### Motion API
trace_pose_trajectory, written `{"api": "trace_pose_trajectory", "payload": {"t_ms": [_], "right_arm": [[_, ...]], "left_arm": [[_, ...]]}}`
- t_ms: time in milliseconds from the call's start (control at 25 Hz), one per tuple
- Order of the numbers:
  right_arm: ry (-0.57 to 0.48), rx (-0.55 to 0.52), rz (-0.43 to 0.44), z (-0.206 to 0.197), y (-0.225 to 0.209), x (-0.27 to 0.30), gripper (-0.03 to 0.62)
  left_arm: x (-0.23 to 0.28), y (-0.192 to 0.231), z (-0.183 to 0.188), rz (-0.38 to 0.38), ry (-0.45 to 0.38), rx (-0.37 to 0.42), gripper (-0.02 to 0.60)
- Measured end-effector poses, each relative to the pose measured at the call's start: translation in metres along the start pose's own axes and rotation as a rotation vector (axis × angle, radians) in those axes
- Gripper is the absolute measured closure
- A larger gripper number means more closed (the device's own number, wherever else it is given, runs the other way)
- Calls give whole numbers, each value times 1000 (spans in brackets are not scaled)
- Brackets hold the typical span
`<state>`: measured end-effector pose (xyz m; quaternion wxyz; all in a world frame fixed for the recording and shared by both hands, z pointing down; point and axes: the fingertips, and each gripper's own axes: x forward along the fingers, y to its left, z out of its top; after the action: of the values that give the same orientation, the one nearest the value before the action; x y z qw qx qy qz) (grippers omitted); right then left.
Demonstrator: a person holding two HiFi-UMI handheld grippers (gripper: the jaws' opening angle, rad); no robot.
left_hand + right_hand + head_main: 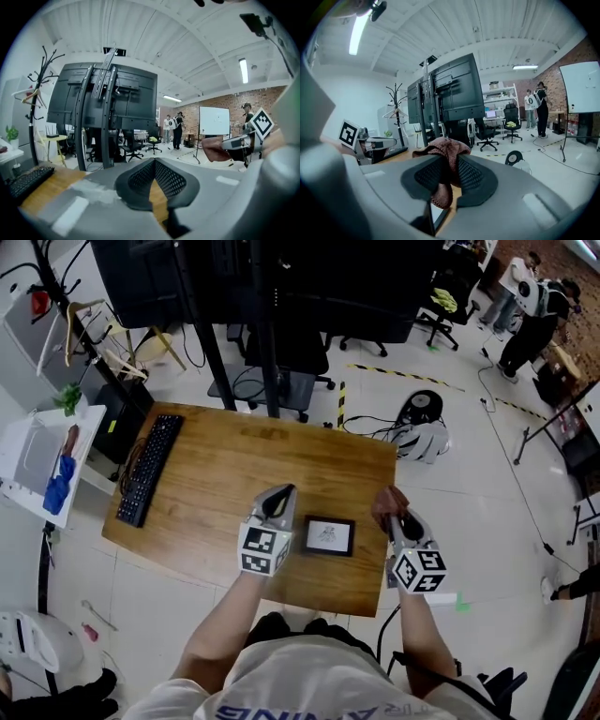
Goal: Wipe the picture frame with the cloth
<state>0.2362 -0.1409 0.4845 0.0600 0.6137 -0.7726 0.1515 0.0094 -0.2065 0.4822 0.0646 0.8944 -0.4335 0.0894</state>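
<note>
A small black picture frame (pixel 329 535) with a white picture lies flat near the front edge of the wooden table (pixel 216 465). My left gripper (pixel 278 502) hovers just left of it, jaws shut with nothing between them (pixel 153 172). My right gripper (pixel 395 513) sits just right of the frame, shut on a reddish-brown cloth (pixel 386 502). In the right gripper view the cloth (pixel 446 161) bunches above the pads and hangs below them, and the frame's edge (pixel 435 216) shows underneath.
A black keyboard (pixel 150 468) lies along the table's left side. Black monitor stands (pixel 265 324) rise behind the far edge. A white side table (pixel 28 465) stands at left, office chairs and cables on the floor beyond. People stand far off at right.
</note>
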Motion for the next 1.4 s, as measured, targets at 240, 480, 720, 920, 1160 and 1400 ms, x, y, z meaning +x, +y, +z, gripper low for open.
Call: {"api": "trace_pose_trajectory", "payload": {"t_ms": [240,480,720,920,1160,1400], "right_arm": [[-141,-20,-53,67,-3,-27,508],[-224,-40,-82,107,0,-53,510],[-256,-65,-104,120,2,-61,514],[-260,-78,-106,121,6,-63,516],[-260,-86,-107,123,10,-65,516],[-255,-89,-109,123,10,-63,516]], "left_arm": [[-16,2,75,13,-118,60,578],[-38,5,119,28,-172,81,577],[-48,-1,131,25,-181,75,578],[-50,3,127,33,-171,64,578],[-52,4,128,35,-174,65,578],[-53,6,128,37,-179,70,578]]}}
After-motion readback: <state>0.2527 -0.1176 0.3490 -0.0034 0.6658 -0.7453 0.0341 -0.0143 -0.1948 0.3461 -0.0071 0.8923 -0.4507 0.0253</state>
